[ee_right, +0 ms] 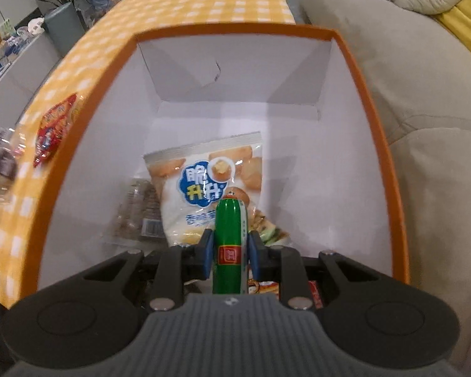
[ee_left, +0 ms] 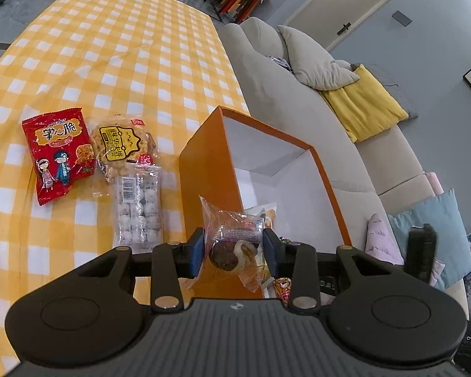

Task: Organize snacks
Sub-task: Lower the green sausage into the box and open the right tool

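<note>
While the left gripper (ee_left: 232, 251) pinches a clear-wrapped snack (ee_left: 235, 245) between its blue pads, that packet hangs at the near left corner of the orange box (ee_left: 204, 163), partly over the rim. The wrapper is crinkled and see-through, with a silvery band across its middle and a dark brown round piece beside a pale one inside; no writing on it can be read.

The right gripper (ee_right: 230, 251) is closed narrowly on a green sausage stick (ee_right: 229, 238), which points toward 12 o'clock over the box's white interior (ee_right: 345, 157). The stick is glossy green with a pale strip of tiny print down its right side, a red square label with a gold character and an orange tip.

Inside the box, at 12 o'clock from the stick, lies a white snack bag (ee_right: 204, 182) printed with golden puffs and a blue cloud-shaped badge with white and yellow Chinese characters. At 9 o'clock from it lies a clear pack (ee_right: 138, 213) with a barcode.

On the yellow checked tablecloth (ee_left: 110, 47), at 9 to 10 o'clock from the box, lie three more snacks: a red packet (ee_left: 58, 154) with gold characters "掌心脆" and two cartoon children, a clear-wrapped biscuit (ee_left: 122, 147) with a yellow label, and a clear pack of pale pieces (ee_left: 138, 207) bearing a barcode. These three touch or overlap.
</note>
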`<control>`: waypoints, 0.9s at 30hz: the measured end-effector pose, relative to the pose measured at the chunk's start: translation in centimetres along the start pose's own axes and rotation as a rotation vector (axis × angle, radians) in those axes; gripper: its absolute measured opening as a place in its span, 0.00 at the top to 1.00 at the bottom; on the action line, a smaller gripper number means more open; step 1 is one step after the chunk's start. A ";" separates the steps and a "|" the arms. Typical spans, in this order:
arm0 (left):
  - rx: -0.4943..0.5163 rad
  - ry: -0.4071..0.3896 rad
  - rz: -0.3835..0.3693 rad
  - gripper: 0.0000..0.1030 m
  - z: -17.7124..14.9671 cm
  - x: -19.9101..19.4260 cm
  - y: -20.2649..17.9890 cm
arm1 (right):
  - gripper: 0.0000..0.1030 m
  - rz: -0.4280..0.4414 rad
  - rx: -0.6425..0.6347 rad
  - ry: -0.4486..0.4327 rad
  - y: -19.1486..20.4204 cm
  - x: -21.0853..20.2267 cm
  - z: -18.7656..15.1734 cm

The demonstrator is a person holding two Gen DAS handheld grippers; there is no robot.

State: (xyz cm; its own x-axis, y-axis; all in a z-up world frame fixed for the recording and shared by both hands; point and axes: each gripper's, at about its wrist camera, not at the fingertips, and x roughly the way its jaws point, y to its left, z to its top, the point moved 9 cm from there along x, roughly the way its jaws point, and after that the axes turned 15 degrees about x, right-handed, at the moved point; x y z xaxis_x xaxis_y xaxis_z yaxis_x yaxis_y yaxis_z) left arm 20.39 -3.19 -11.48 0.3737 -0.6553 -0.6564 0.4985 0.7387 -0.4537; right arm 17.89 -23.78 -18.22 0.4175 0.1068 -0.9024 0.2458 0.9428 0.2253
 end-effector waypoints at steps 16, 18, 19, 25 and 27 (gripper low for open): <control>0.024 0.005 0.007 0.58 0.0 -0.5 -0.7 | 0.78 0.000 0.073 0.112 -0.2 -0.3 -4.2; 0.028 0.006 0.006 0.58 0.1 -0.7 -0.9 | 0.73 0.004 0.067 0.112 -0.1 -0.1 -4.1; 0.030 0.007 0.007 0.58 0.1 -0.7 -0.9 | 0.70 0.015 0.069 0.110 0.0 -0.3 -4.1; 0.048 0.009 0.003 0.58 0.2 -1.2 -2.0 | 0.58 0.051 0.045 0.034 0.7 -2.7 -2.8; 0.054 0.011 -0.003 0.58 0.2 -1.2 -2.6 | 0.56 0.073 0.051 -0.016 0.6 -4.1 -1.7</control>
State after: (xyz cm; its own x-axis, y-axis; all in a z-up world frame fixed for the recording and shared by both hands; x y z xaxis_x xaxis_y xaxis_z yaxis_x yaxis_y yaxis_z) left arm 18.79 -4.35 -9.39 0.3633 -0.6559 -0.6617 0.5414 0.7266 -0.4230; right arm 14.80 -23.07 -15.01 0.4497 0.1691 -0.8770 0.2579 0.9155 0.3088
